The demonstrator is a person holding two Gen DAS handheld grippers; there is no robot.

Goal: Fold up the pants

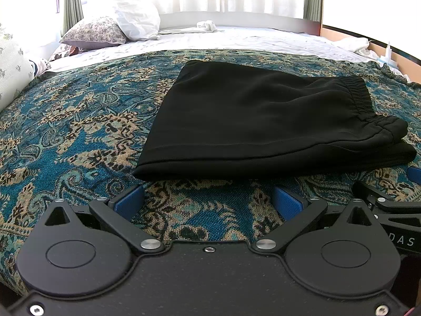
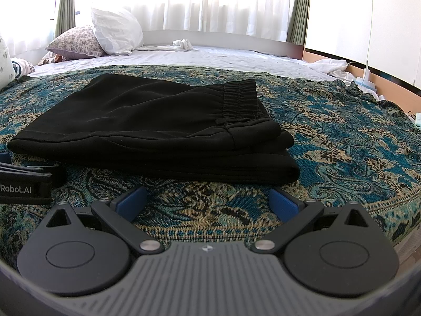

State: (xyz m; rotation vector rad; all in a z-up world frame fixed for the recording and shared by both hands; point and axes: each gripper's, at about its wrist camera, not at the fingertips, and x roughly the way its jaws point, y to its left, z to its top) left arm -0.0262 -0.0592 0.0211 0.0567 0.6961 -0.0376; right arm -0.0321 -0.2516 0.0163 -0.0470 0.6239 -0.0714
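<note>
A: While you hover low over the patterned bedspread (image 1: 79,121), your left gripper (image 1: 209,202) has its blue pads spread wide with nothing between them.

B: And the pants (image 1: 252,115)?

A: Folded into a compact black stack, lying flat on the spread just beyond your fingertips, fold edge at the left, elastic waistband (image 1: 360,97) at the right.

B: Your right gripper (image 2: 209,201) is gaping and empty too, just short of the stack's near edge.

A: Looks like the folding is essentially done. If you tidy up, go for that right end, where the layers sit slightly stepped.

B: Slide one pad under the bottom layer and pinch all the layers together, so the top doesn't skid.

A: Stay low; the fabric looks slippery. Pillows (image 2: 105,36) sit well clear at the far left.
</note>
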